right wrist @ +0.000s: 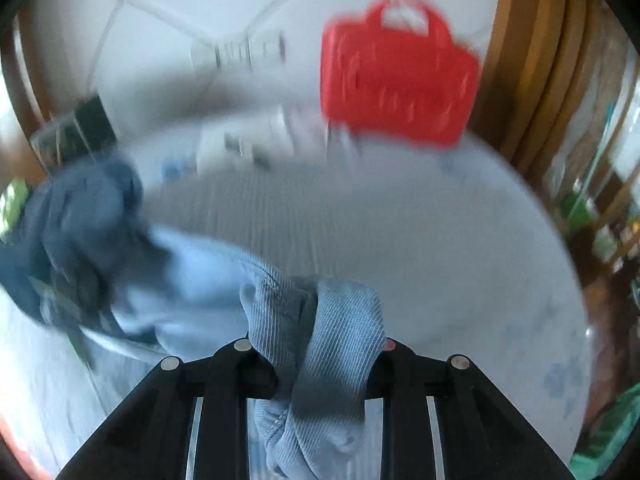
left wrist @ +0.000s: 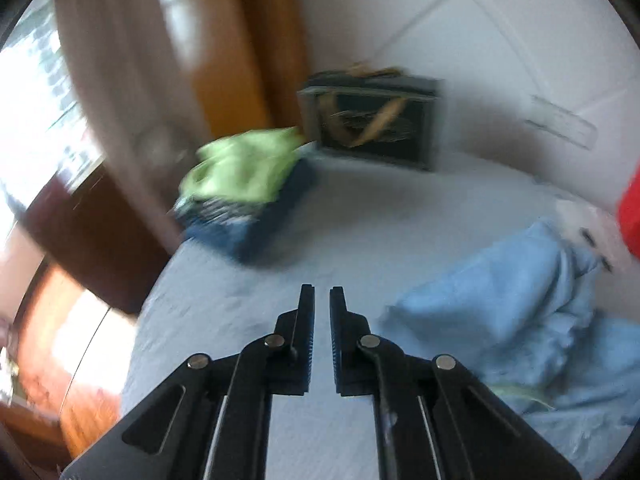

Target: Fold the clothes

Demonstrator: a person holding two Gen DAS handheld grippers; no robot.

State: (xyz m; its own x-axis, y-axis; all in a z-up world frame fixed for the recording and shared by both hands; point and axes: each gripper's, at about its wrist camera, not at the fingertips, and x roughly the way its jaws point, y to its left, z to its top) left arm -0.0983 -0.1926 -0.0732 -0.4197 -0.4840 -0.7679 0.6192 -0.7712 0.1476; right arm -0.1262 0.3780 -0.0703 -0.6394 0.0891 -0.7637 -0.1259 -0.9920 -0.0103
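Observation:
A light blue garment (right wrist: pixel 344 320) lies crumpled on the pale round table (right wrist: pixel 440 240). My right gripper (right wrist: pixel 316 344) is shut on a bunched fold of it, and the cloth hides the fingertips. From there the garment trails left toward a blurred darker blue bunch (right wrist: pixel 80 216). In the left wrist view the same light blue garment (left wrist: pixel 512 300) lies to the right of my left gripper (left wrist: pixel 321 290). That gripper hangs over bare table (left wrist: pixel 360 220), its jaws nearly together with nothing between them.
A pile of folded clothes, green (left wrist: pixel 244 168) on top of dark blue (left wrist: pixel 256 232), sits at the table's far left edge. Behind it stands a dark box (left wrist: pixel 372 120). A red basket with handles (right wrist: pixel 396 76) stands at the far right, with white items (right wrist: pixel 248 144) beside it.

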